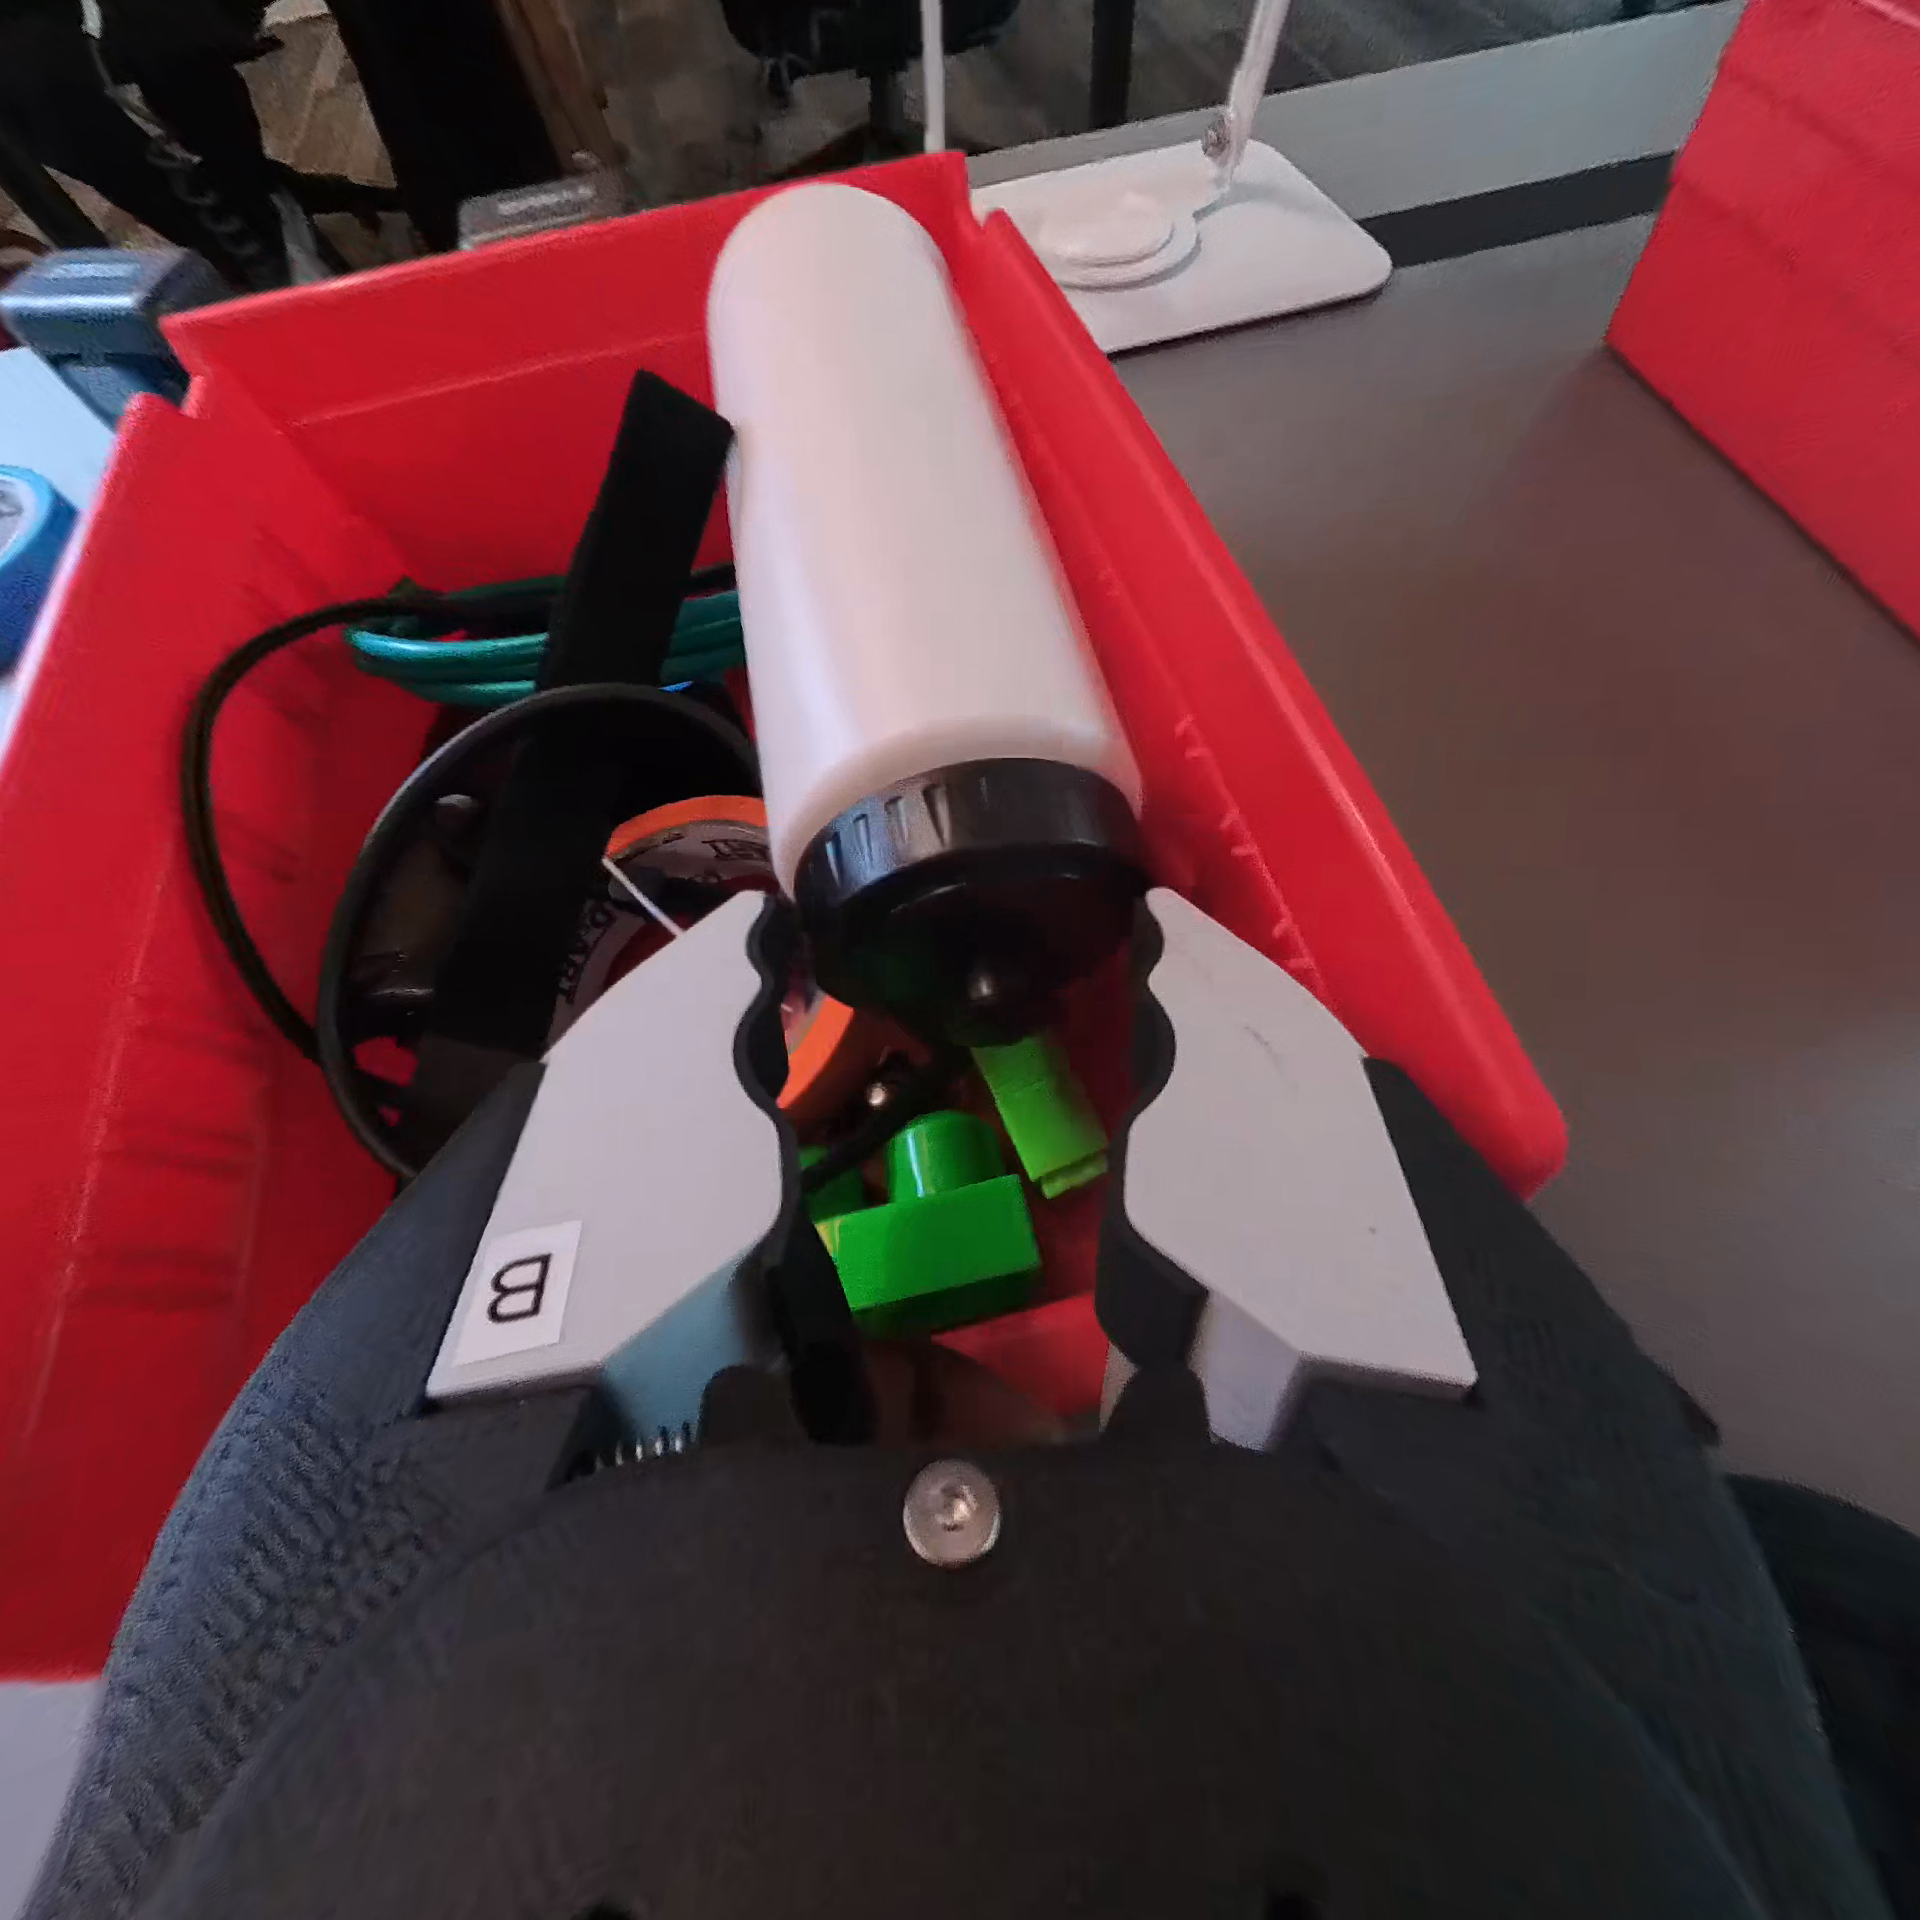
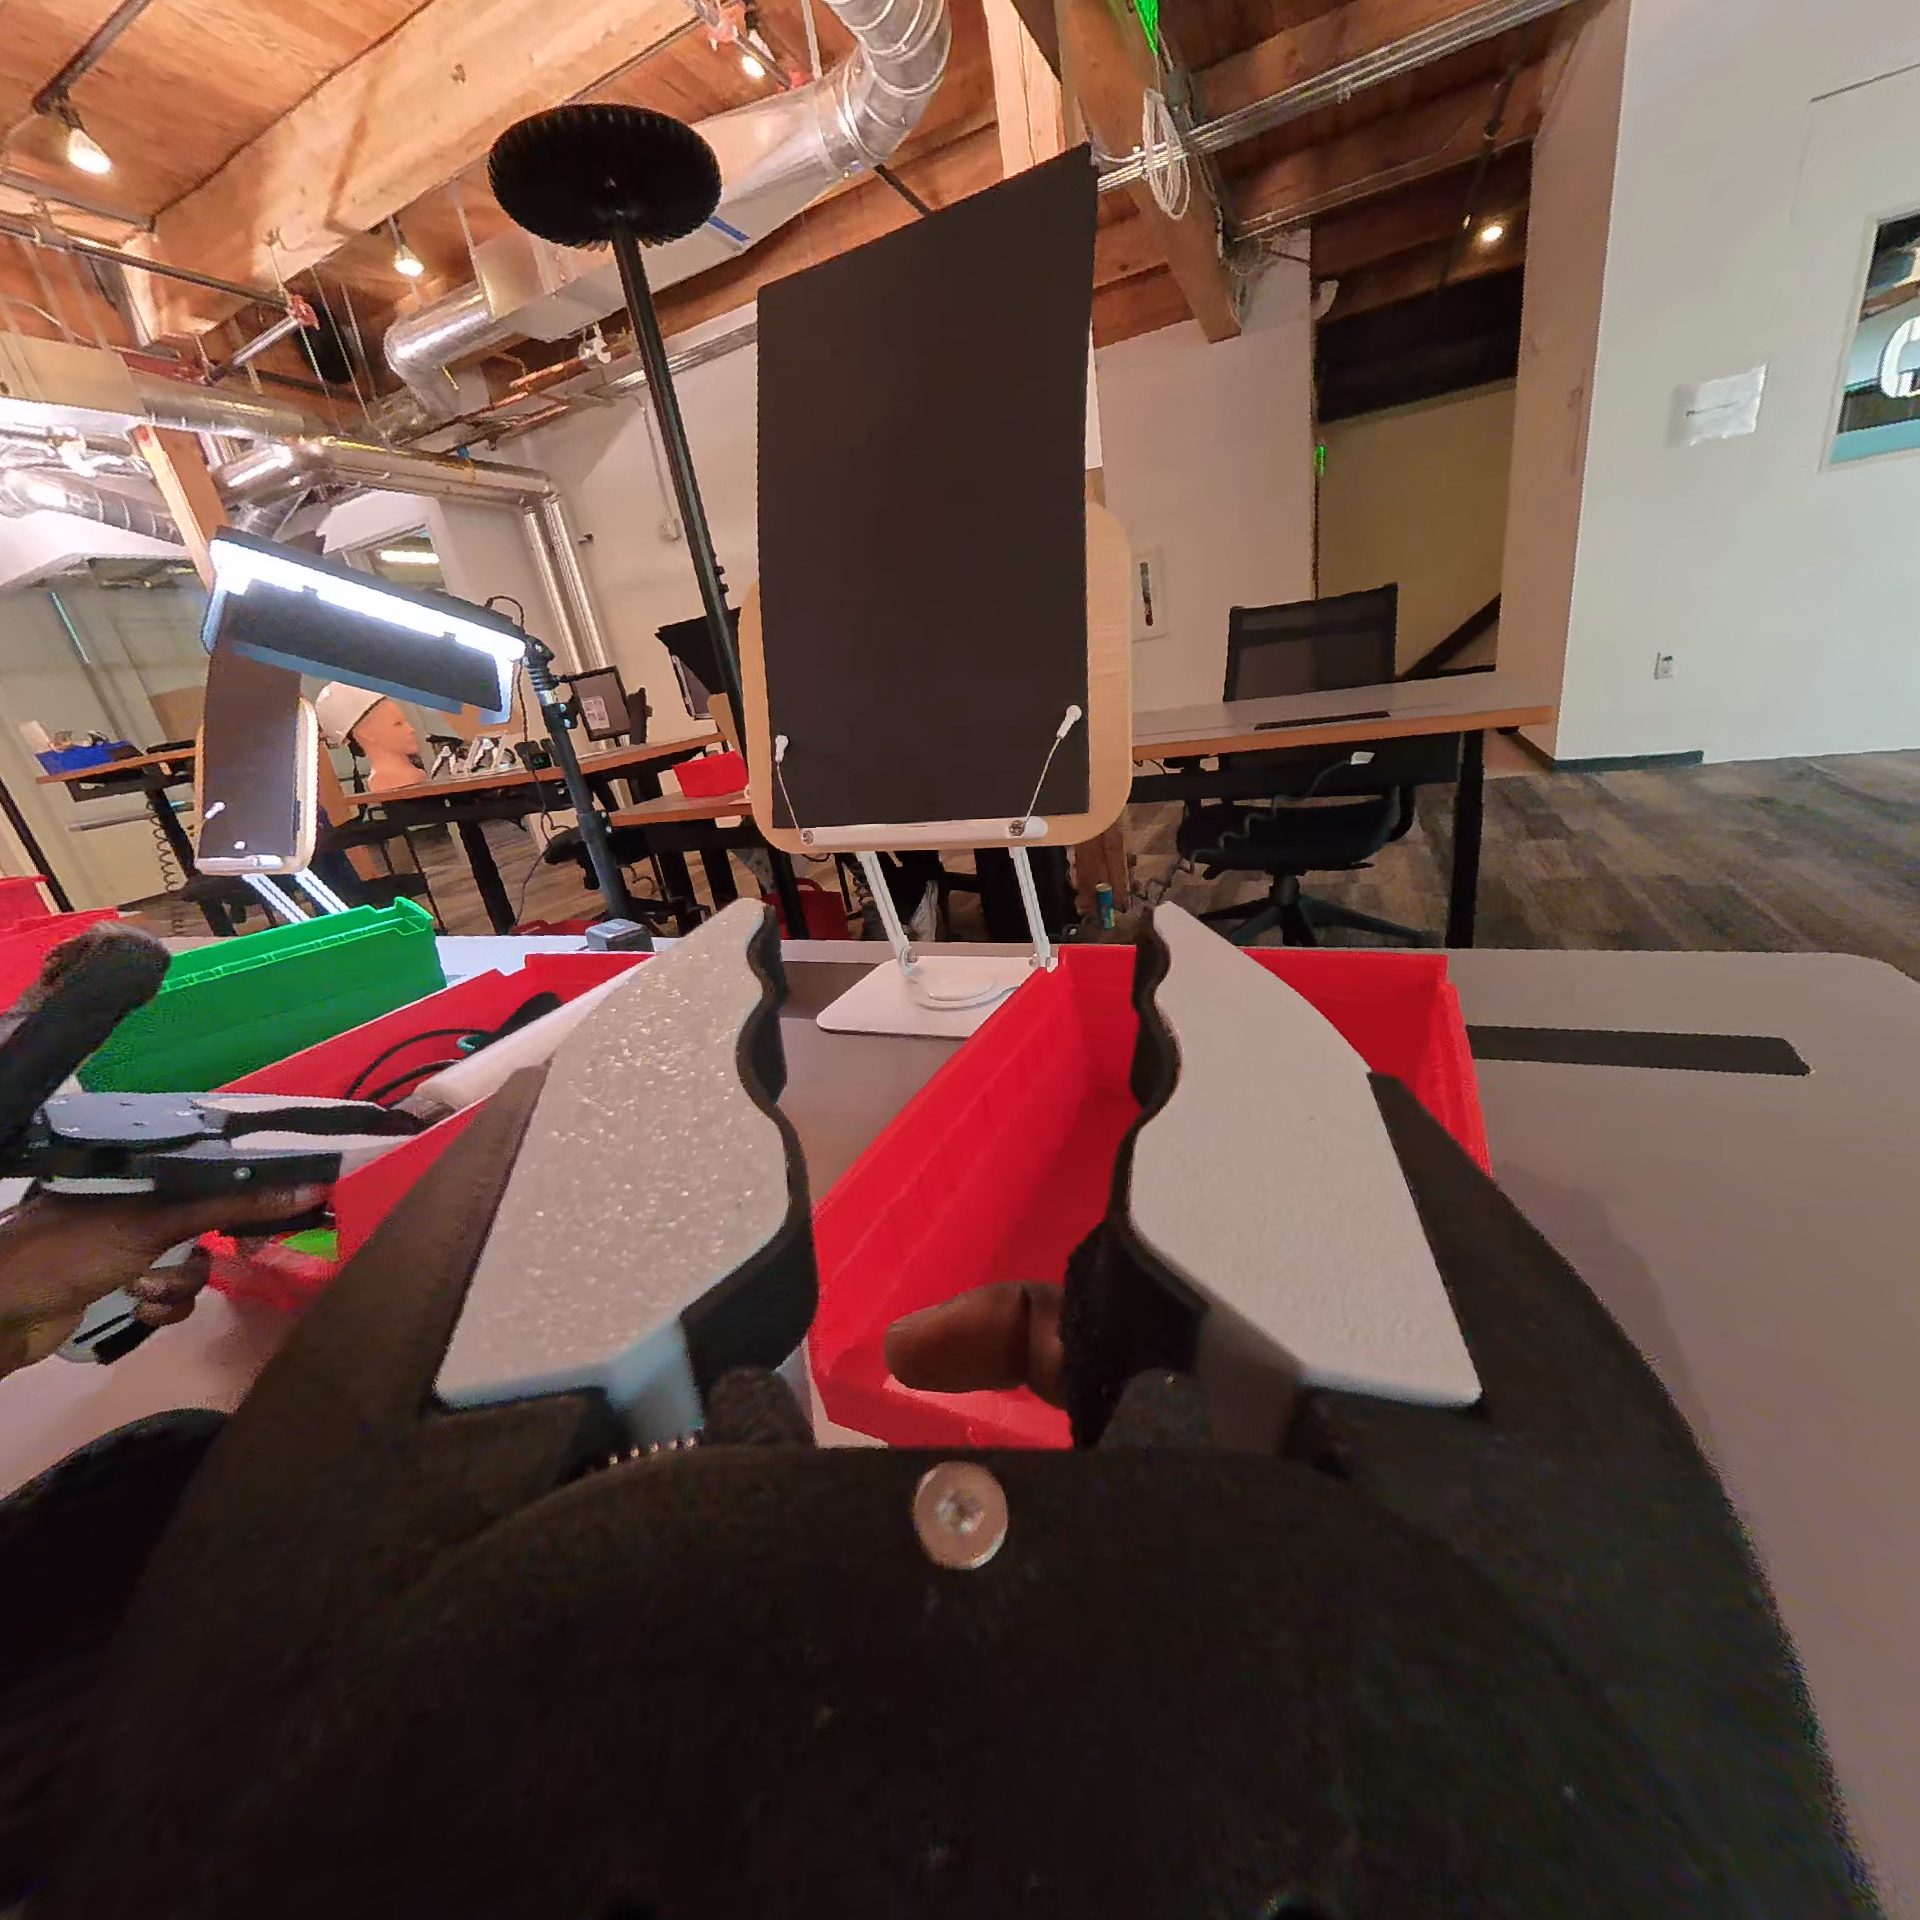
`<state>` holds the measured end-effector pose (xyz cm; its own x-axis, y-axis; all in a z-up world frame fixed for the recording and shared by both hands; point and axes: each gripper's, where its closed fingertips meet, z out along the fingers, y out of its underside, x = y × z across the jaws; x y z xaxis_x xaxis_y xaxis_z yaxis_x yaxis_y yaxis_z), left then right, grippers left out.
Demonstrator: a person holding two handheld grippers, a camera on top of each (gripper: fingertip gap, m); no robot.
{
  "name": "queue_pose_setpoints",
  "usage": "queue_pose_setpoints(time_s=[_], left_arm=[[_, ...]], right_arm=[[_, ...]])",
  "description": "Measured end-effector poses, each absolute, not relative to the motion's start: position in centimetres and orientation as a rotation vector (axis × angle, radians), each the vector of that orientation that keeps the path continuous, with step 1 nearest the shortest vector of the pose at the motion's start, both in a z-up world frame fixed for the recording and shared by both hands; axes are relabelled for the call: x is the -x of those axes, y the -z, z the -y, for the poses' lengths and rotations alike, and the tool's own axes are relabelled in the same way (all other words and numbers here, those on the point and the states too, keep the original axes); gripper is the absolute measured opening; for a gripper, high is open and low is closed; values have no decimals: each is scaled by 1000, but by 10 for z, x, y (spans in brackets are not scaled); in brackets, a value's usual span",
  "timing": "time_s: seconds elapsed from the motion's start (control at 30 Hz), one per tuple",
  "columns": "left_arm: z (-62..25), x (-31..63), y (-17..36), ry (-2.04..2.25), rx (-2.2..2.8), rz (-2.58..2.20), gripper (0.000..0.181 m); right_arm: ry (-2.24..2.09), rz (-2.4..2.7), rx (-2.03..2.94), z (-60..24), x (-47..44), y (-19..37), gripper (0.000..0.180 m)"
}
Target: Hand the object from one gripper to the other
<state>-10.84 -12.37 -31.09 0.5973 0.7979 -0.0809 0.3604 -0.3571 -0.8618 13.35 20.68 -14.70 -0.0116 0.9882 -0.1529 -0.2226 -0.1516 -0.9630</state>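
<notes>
A white bottle [image 1: 894, 499] with a black cap [image 1: 966, 873] lies tilted in a red bin [image 1: 260, 644], leaning on the bin's right wall. My left gripper [image 1: 956, 914] is open, its fingertips on either side of the cap, close to it. My right gripper [image 2: 956, 925] is open and empty, held above a second red bin [image 2: 977, 1164] to the right. In the right wrist view the left gripper [image 2: 301, 1127] shows at the far left over the first bin, with a bit of the bottle [image 2: 488, 1060] beyond it.
The first bin also holds green blocks [image 1: 935, 1236], a black strap [image 1: 623, 540], teal cable [image 1: 468, 655] and tape rolls [image 1: 686, 914]. A white stand base [image 1: 1195, 249] with a dark board [image 2: 925, 540] stands behind the bins. A green bin [image 2: 270, 987] is at left. Some 45 centimetres of space lies between my two pairs of fingers. The right gripper is farther from the white bottle [image 1: 894, 499], some 45 centimetres, than the left, some 9 centimetres.
</notes>
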Motion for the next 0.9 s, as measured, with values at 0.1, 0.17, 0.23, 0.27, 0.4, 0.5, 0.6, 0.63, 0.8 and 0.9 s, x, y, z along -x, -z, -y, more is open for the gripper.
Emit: queue_pose_setpoints(time_s=[0.1,0.17,0.23,0.27,0.4,0.5,0.6,0.63,0.8,0.9], left_arm=[[153,115,294,-755,1897,989,65],[171,118,290,-835,1884,1025,65],[181,120,289,-874,1887,1030,65],[181,118,291,-859,1900,1015,65],[158,108,306,-670,1927,963,83],[140,115,314,-731,1967,901,92],[126,122,328,-814,2097,817,96],[124,122,328,-843,2110,786,95],[117,118,331,-841,2179,603,74],[117,117,330,-895,2216,545,70]], right_arm=[[-1390,955,1152,-210,-137,147,65],[-1389,946,1152,-213,-140,146,64],[-1402,934,1152,-215,-141,146,64],[-1410,928,1153,-215,-141,146,63],[-1423,932,1155,-213,-139,148,63],[-1415,944,1148,-210,-137,147,63],[-1413,952,1144,-208,-137,146,63],[-1407,954,1144,-208,-137,146,62],[-1384,941,1147,-212,-140,145,61],[-1408,941,1150,-210,-138,146,60]])
